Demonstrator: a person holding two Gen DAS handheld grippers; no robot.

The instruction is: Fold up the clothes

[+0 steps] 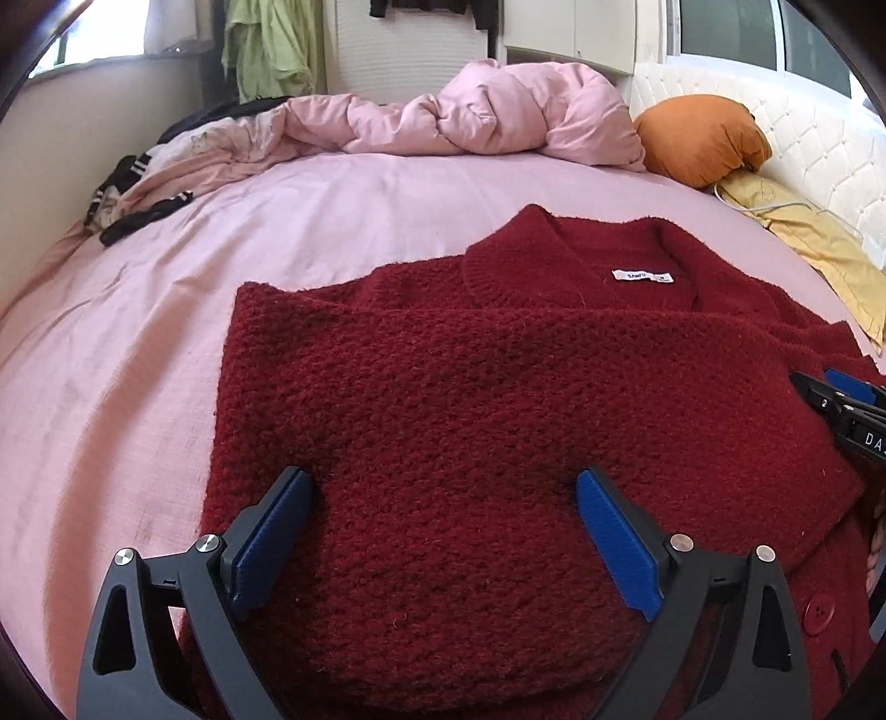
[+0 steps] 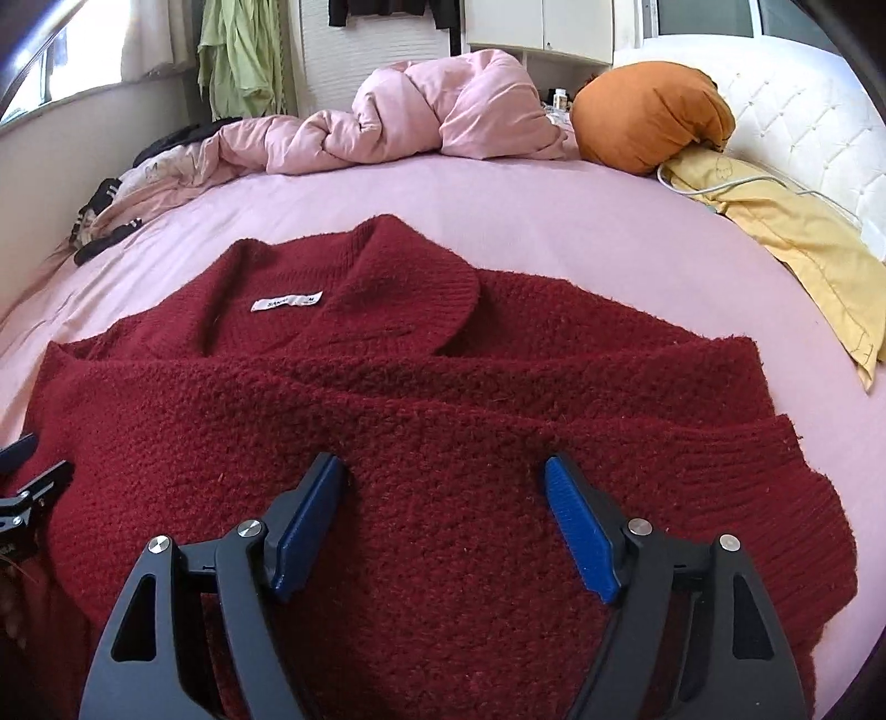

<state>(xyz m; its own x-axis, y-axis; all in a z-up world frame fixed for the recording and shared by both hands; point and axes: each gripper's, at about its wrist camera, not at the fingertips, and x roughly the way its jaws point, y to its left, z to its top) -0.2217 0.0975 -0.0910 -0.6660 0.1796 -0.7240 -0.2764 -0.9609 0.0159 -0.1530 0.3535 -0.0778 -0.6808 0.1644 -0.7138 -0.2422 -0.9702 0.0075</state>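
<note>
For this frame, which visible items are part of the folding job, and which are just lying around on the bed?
Part of the job:
- red knit cardigan, spread on the pink sheet
- left gripper, open over it
- right gripper, open over it

Lying about:
- pink duvet
- orange pillow
- yellow pillowcase
- white cable
- black striped clothes
- green garment, hanging

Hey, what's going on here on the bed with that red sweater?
A person is folding a dark red knit cardigan on the pink bed sheet, with a handheld gripper in each hand. Its sleeves are already folded across the front. The left gripper and right gripper both sit over the near part of the cardigan with jaws open, gripping nothing at this moment.
</note>
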